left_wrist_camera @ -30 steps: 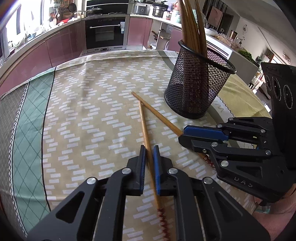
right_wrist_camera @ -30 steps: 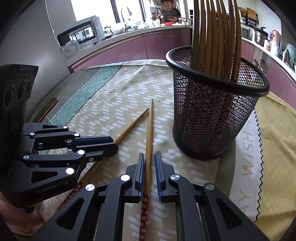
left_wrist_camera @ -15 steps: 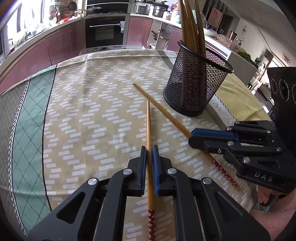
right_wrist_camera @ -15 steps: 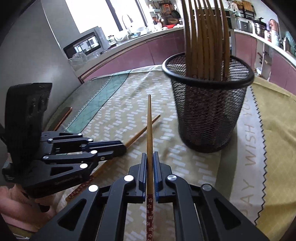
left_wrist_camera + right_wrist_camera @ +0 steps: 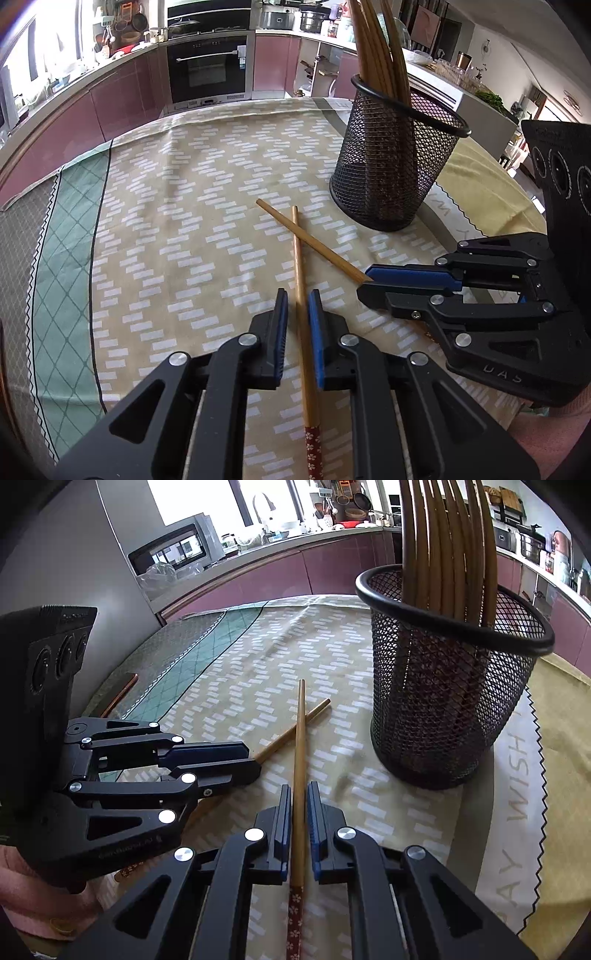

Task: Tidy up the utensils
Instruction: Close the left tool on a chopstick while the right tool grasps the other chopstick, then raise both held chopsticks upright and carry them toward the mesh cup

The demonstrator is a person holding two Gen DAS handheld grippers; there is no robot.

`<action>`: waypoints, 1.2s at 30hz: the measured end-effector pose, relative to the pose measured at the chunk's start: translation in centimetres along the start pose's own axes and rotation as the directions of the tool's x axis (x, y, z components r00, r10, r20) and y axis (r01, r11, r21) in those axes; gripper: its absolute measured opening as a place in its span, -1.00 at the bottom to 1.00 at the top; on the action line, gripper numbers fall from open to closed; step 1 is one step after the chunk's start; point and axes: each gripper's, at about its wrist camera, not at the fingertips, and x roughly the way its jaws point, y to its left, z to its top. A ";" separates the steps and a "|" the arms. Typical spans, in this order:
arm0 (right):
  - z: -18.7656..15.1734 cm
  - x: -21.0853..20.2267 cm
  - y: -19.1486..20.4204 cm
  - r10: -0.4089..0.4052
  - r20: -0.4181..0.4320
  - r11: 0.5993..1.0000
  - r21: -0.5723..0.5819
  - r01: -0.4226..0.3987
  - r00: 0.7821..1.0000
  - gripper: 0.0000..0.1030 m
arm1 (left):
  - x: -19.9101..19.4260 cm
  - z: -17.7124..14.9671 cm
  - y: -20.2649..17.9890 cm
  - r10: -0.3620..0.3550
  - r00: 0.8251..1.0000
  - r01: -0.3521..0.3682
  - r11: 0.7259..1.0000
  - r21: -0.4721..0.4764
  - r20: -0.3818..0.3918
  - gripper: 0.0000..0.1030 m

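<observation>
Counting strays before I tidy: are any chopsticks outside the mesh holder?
Yes, two chopsticks cross beside the mesh holder, one in each gripper.

Black grippers (image 5: 298,301), blue-padded fingers (image 5: 316,332) (silver screws), pink sleeve (image 5: 22,897).

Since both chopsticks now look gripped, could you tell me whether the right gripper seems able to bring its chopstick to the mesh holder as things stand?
Probably yes. The right gripper is shut on its chopstick, and the mesh holder stands just ahead to its right with bare cloth between. The chopsticks already inside crowd the far side, but the near rim looks open.
</observation>
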 end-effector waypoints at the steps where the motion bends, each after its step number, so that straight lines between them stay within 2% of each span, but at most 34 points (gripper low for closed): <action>1: 0.0 0.0 -0.1 0.004 0.002 1.000 0.006 -0.004 1.000 -0.89 | -0.1 -0.1 0.0 0.002 1.000 -0.002 1.000 -0.007 0.003 -0.85; 17: 0.0 -4.0 -1.2 0.079 0.116 0.995 0.051 -0.085 0.990 -0.89 | -3.2 0.6 0.3 -0.050 0.995 0.053 0.998 -0.032 0.081 -0.85; 36: 0.6 -6.4 -0.8 0.097 0.191 0.994 0.039 -0.106 0.977 -0.89 | -6.5 0.9 -0.2 -0.084 0.983 0.090 0.995 -0.032 0.162 -0.85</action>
